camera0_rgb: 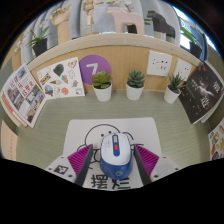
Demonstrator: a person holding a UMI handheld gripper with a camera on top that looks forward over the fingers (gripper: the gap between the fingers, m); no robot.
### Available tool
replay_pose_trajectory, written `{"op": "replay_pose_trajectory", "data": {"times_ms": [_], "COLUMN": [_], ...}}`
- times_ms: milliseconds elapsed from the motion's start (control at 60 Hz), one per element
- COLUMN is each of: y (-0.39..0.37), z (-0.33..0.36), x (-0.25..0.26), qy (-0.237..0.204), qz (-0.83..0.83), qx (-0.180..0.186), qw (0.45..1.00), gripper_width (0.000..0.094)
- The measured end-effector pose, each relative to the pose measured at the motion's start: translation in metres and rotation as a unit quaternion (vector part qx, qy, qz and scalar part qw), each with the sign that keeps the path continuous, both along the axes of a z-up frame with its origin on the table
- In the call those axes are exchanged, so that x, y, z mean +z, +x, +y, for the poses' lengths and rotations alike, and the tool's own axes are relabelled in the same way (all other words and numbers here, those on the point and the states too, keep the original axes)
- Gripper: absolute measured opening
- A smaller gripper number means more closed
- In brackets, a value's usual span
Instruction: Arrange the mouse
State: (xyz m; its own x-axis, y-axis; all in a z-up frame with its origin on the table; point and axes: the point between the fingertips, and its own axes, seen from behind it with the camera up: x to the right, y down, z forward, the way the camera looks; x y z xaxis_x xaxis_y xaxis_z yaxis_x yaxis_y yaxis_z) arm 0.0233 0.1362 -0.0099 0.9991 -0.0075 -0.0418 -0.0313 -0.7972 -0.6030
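A white and blue mouse (113,150) sits between my gripper's (112,162) two fingers, over a white mat (90,134) printed with cartoon drawings and dark characters. The magenta pads (78,160) close in on the mouse's blue sides from left and right with no gap showing. The mouse points away from me, its scroll wheel toward the back of the desk. Its rear end is hidden low between the fingers. I cannot tell whether it rests on the mat or is lifted just above it.
Three small potted plants (134,84) in white pots stand in a row beyond the mat, before a wooden ledge (110,46). A purple round sign (93,66) leans behind them. Picture cards (22,95) and a dark booklet (203,93) lie at either side.
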Motion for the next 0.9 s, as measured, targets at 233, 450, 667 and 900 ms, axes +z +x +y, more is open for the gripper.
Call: {"op": "replay_pose_trajectory", "data": {"times_ms": [233,450,667,900], "y": [0.012,0.019,0.016,0.008], "z": [-0.031,-0.102,-0.187,-0.254], "x": [0.110,0.215,0.246,0.237], "qy": [0.071,0.154,0.184,0.186], "qz": [-0.019,-0.031,-0.034,-0.045], "qx": [-0.018,-0.039,-0.052,-0.033], "qw": [0.997,0.987,0.981,0.981], "gripper_width": [0.0862,0.0859,0.0856,0.0853]}}
